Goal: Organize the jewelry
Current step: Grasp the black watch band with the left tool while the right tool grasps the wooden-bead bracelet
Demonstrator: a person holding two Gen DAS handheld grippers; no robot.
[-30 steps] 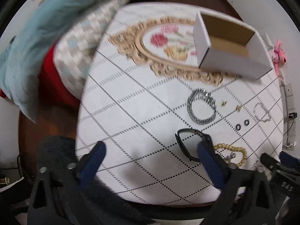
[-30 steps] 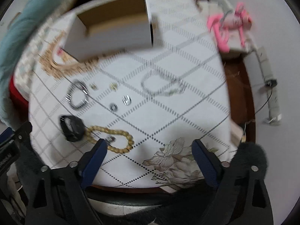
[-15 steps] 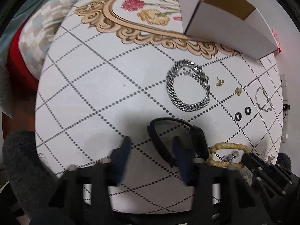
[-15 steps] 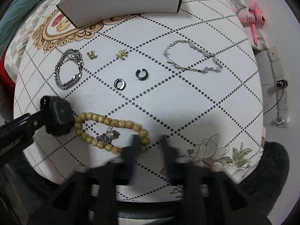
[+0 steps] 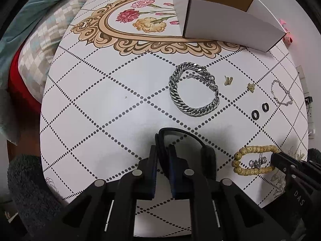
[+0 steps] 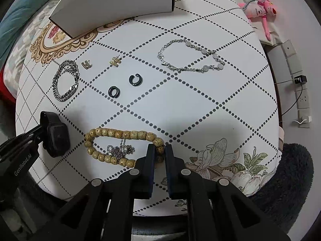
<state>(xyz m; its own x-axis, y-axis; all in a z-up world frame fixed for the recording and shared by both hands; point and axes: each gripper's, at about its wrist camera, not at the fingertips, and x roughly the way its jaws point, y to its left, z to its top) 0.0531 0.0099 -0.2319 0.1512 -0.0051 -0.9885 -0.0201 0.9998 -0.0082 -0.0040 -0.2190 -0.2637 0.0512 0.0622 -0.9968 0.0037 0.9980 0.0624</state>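
Your left claw point(image 5: 163, 150) is clenched on the black watch point(image 6: 55, 134) strap, right claw point(image 6: 159, 150) pinching the bead bracelet point(image 6: 120, 134), both on the desk point(image 6: 200, 104). Lift fast & beads may slip, or the charm snags; box point(image 5: 230, 24) sits well apart.

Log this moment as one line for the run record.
left gripper: shut on black watch strap | right gripper: shut on wooden bead bracelet | both on table | white box: no jewelry visible inside

Two wrist fisheyes, low and close over the table point(image 5: 84, 104), both facing the white box point(image 6: 120, 10).
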